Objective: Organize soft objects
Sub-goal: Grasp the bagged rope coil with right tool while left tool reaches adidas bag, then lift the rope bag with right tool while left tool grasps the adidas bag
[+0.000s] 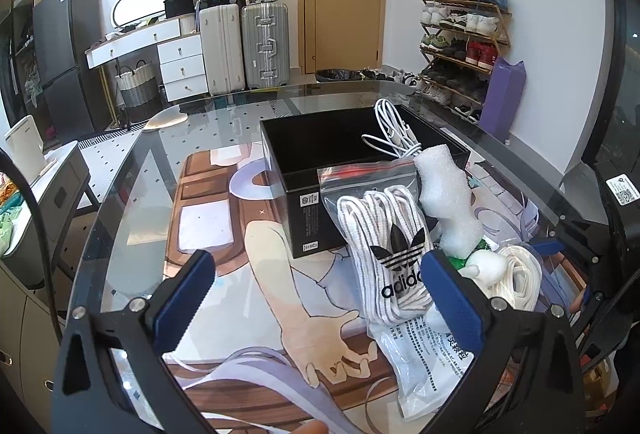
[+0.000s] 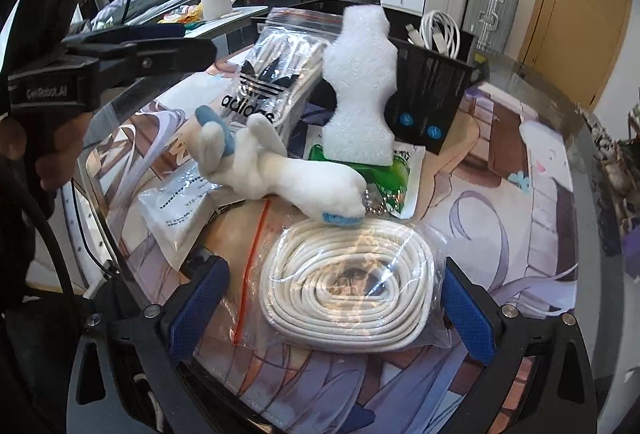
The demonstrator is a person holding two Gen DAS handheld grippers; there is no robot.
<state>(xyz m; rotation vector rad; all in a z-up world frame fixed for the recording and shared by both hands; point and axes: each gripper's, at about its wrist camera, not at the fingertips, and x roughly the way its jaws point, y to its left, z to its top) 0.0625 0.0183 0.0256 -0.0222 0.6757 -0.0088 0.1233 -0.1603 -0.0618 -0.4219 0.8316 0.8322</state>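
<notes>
A black open box (image 1: 320, 142) stands on the printed mat and holds a white cable (image 1: 390, 132). Against its front leans a zip bag of white adidas laces (image 1: 386, 246), with a white foam piece (image 1: 448, 202) upright beside it. My left gripper (image 1: 320, 300) is open just left of the lace bag, with nothing between its fingers. In the right wrist view, my right gripper (image 2: 334, 314) is open, its fingers either side of a clear bag of coiled white cord (image 2: 344, 290). A white plush toy with blue tips (image 2: 280, 170) lies just beyond that bag.
A green packet (image 2: 386, 174) lies under the foam (image 2: 360, 86), and a white printed pouch (image 2: 180, 212) sits left of the plush. The glass table edge (image 1: 120, 170) curves along the left. A hand (image 2: 60, 154) holds the left gripper's handle. Suitcases and a shoe rack stand behind.
</notes>
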